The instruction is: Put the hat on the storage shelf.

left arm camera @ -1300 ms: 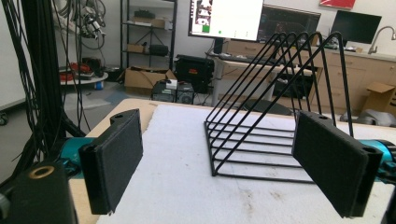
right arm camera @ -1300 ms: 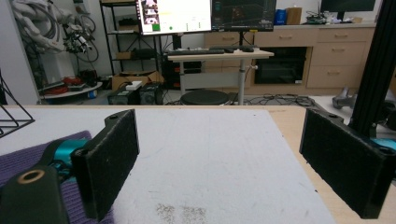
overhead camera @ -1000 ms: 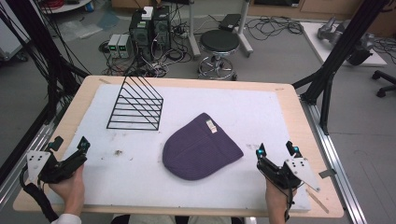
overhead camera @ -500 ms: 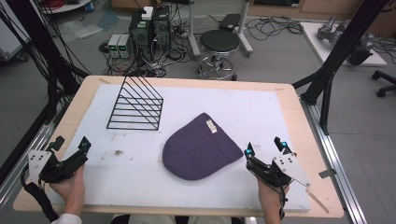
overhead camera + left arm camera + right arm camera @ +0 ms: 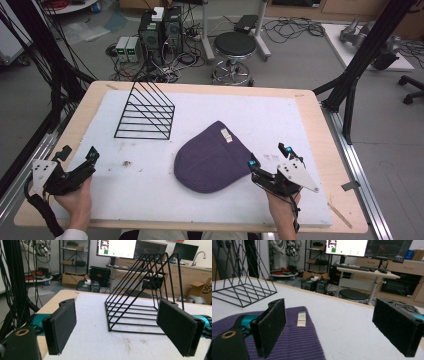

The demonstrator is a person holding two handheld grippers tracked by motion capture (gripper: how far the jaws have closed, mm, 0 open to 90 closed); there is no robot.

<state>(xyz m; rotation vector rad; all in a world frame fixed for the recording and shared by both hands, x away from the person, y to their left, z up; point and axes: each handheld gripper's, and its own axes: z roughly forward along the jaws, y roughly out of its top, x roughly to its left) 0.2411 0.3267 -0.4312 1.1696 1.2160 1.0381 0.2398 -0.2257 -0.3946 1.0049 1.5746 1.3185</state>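
Purple knit beanie (image 5: 212, 159) lies flat on the white mat (image 5: 280, 120), centre and slightly near, small label (image 5: 226, 135) at its far edge. Right gripper (image 5: 270, 156) sits at the beanie's near-right edge, jaws spread, left jaw tip just beside or over the knit, not pinching it. The right gripper view adds detail: left pad (image 5: 272, 326) hangs above the purple fabric (image 5: 294, 345), right pad (image 5: 395, 327) over bare mat, label (image 5: 301, 318) between the pads and farther off. Left gripper (image 5: 79, 157) is at the near-left corner, jaws spread, holding nothing, well apart from the beanie. The left gripper view shows the black wire rack (image 5: 143, 295) ahead between its pads. From above, the rack (image 5: 145, 112) stands far-left on the mat.
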